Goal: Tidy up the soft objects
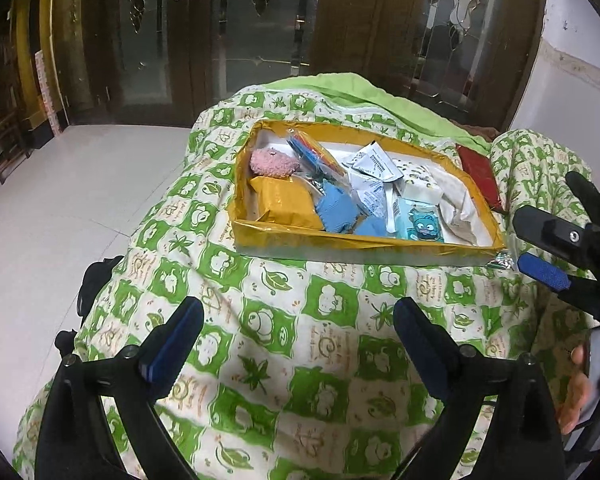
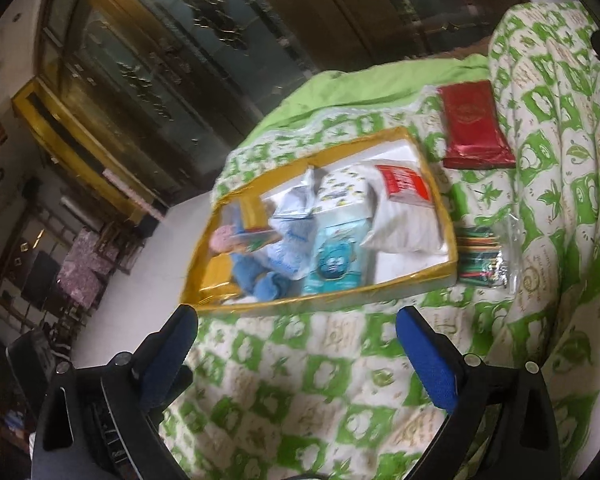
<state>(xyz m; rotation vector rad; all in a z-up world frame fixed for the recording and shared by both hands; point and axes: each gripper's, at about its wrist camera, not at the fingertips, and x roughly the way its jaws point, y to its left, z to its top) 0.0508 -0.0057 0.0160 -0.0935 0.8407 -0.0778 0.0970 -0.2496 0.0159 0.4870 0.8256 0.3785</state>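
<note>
— So, why do both grippers stand apart from the things now?

— Both are released. The left gripper has its jaws spread wide over the green patterned quilt, with only cloth between them. The right gripper is the same, wide and holding nothing. I judge they are kept open to be ready for a next pick.

— And the soft objects, where are they?

— Most lie already in the yellow tray, which sits on the quilt. Its low walls keep the loose pieces together: a pink fluffy thing in the far left corner, a yellow packet beside it, blue cloth pieces, white sachets and a small light-blue pack with a cartoon face.

— Is something left outside?

— Yes. A red packet lies on the quilt just beside the tray's far right side, and a clear bag of coloured sticks near the right corner (whether this one counts as soft, I cannot tell). Probably these two wait for sorting.
</note>
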